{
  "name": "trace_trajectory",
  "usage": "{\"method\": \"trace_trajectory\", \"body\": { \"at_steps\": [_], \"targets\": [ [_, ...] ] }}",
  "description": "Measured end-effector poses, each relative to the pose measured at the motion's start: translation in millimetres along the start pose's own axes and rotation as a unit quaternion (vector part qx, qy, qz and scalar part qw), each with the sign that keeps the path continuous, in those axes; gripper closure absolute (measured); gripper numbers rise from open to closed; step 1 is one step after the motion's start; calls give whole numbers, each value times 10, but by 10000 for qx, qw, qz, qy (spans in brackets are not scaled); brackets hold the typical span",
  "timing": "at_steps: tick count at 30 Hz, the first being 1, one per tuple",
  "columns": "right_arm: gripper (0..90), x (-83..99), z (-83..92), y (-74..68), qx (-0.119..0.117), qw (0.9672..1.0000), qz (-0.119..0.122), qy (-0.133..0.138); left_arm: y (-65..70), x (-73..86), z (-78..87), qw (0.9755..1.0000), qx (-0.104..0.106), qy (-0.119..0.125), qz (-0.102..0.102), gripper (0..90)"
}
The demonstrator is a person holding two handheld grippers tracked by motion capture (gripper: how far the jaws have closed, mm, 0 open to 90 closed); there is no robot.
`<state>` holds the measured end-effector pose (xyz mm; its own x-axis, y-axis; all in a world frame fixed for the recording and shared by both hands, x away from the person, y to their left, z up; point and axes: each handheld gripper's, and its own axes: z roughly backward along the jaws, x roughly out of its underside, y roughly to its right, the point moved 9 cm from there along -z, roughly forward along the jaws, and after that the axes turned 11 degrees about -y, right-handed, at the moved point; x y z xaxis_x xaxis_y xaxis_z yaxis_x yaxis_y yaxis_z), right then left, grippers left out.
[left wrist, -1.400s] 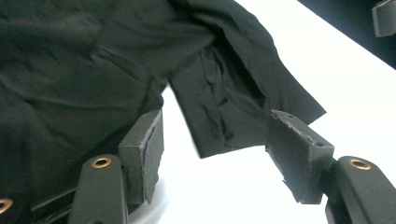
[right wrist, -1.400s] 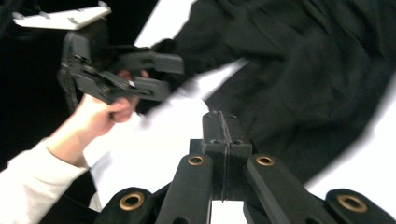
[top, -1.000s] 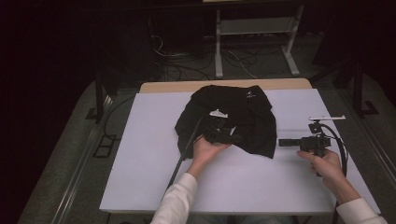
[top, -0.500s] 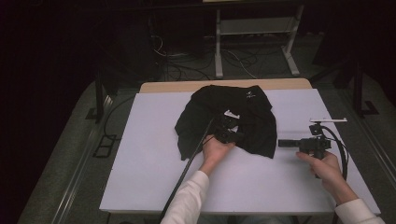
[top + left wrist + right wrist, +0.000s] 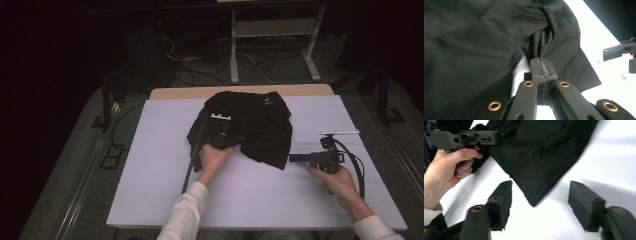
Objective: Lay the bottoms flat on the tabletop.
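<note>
Here we log one black garment (image 5: 255, 120), crumpled at the far middle of the white table (image 5: 150, 165). Our left gripper (image 5: 541, 65) has its jaws pressed together on a fold of it; our right gripper (image 5: 540, 202) rests spread just beside its corner.

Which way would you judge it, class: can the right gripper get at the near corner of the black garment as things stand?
Probably yes. The right gripper is open, and the black garment has its corner lying flat on the white table right ahead of the jaws, with nothing between.
</note>
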<state>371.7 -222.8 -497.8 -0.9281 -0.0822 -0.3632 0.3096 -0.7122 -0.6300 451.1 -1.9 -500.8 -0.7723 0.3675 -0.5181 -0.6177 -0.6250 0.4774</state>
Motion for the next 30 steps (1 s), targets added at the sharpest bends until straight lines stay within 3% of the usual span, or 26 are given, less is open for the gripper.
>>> {"method": "trace_trajectory", "body": {
  "at_steps": [4, 8, 12, 13, 14, 15, 16, 17, 20, 21, 23, 25, 26, 27, 28, 30],
  "targets": [
    [322, -19, -110, -71, -29, 10000, -26, -52, -84, 62, 45, 9999, 39, -16, 131, 900],
    [338, -11, -241, -186, -5, 9998, 44, -185, -80, 124, 56, 9997, 140, -63, 204, 900],
    [366, 67, -422, -278, 510, 9968, 415, -464, -69, 250, 23, 9993, 199, -224, 222, 900],
    [366, 67, -422, -278, 510, 9968, 415, -464, -69, 250, 23, 9993, 199, -224, 222, 900],
    [384, 73, -437, -299, 653, 9955, 535, -425, -60, 279, 11, 9991, 258, -237, 245, 900],
    [424, 91, -462, -322, 953, 9919, 735, -402, -49, 314, 4, 9989, 296, -263, 254, 900],
    [455, 100, -466, -323, 1083, 9900, 815, -391, -38, 331, 9, 9987, 339, -256, 264, 900],
    [455, 100, -466, -323, 1083, 9900, 815, -391, -38, 331, 9, 9987, 339, -256, 264, 900],
    [574, 155, -492, -352, 1493, 9813, 1170, -327, 4, 389, 27, 9984, 398, -342, 227, 900],
    [595, 166, -493, -354, 1538, 9802, 1203, -319, 34, 429, 37, 9981, 428, -381, 204, 900],
    [626, 172, -493, -355, 1563, 9795, 1233, -311, 48, 451, 40, 9981, 431, -409, 173, 900],
    [761, 189, -489, -343, 1605, 9787, 1246, -306, 67, 476, 48, 9979, 464, -408, 171, 900],
    [761, 189, -489, -343, 1605, 9787, 1246, -306, 71, 484, 51, 9979, 470, -414, 169, 900],
    [856, 196, -491, -335, 1513, 9804, 1210, -356, 71, 487, 55, 9979, 475, -411, 168, 900],
    [856, 196, -491, -335, 1513, 9804, 1210, -356, 72, 489, 56, 9979, 480, -406, 183, 900],
    [881, 209, -504, -348, 1305, 9837, 1152, -444, 79, 488, 52, 9978, 495, -399, 192, 900]
  ]
}}
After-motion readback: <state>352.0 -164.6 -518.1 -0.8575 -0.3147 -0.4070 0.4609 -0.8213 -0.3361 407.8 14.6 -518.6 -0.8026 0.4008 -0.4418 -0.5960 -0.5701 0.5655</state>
